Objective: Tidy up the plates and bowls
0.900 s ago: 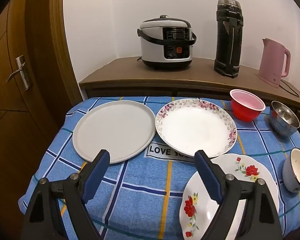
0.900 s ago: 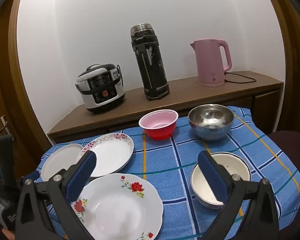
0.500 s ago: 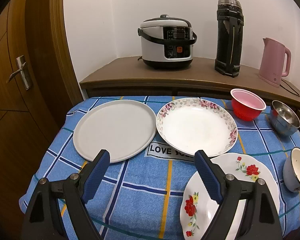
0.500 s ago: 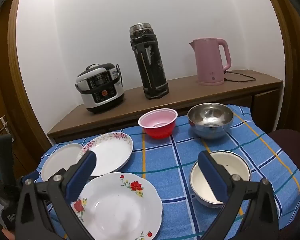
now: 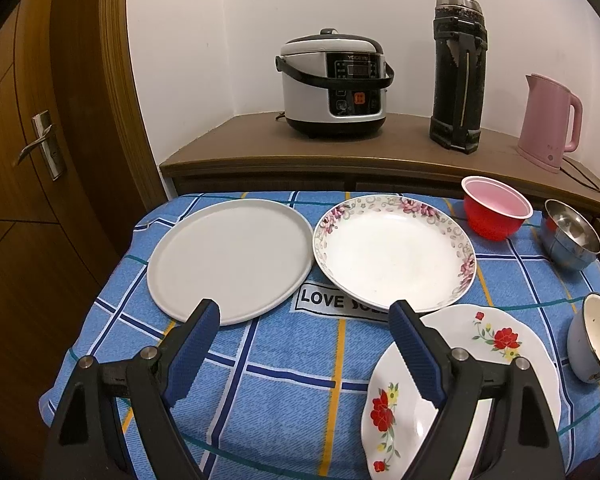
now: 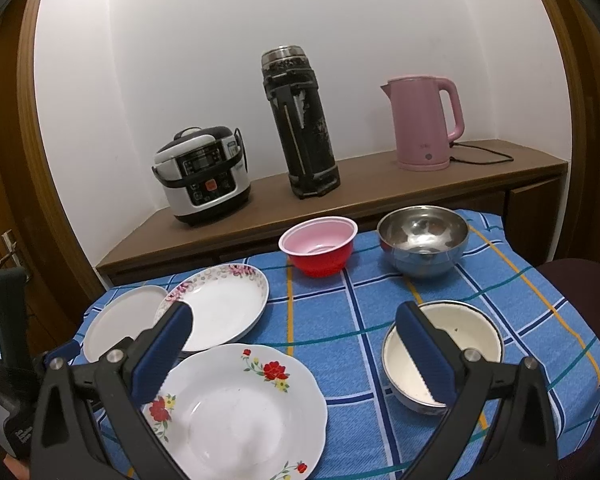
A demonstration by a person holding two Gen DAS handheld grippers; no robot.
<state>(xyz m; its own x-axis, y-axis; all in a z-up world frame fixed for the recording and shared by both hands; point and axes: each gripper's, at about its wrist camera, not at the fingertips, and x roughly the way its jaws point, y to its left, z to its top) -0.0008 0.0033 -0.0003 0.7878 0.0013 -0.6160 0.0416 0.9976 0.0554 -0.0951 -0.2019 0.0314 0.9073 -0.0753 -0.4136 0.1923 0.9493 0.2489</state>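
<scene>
On the blue checked tablecloth lie a plain grey plate, a pink-flowered plate and a red-flowered plate. A red bowl, a steel bowl and a white enamel bowl stand on the right half. My left gripper hovers open over the near cloth between the grey and red-flowered plates. Open too, my right gripper hangs above the red-flowered plate and the enamel bowl. Neither holds anything.
Behind the table a wooden sideboard carries a rice cooker, a tall black flask and a pink kettle. A wooden door is at the left. The left gripper's body shows at the left edge.
</scene>
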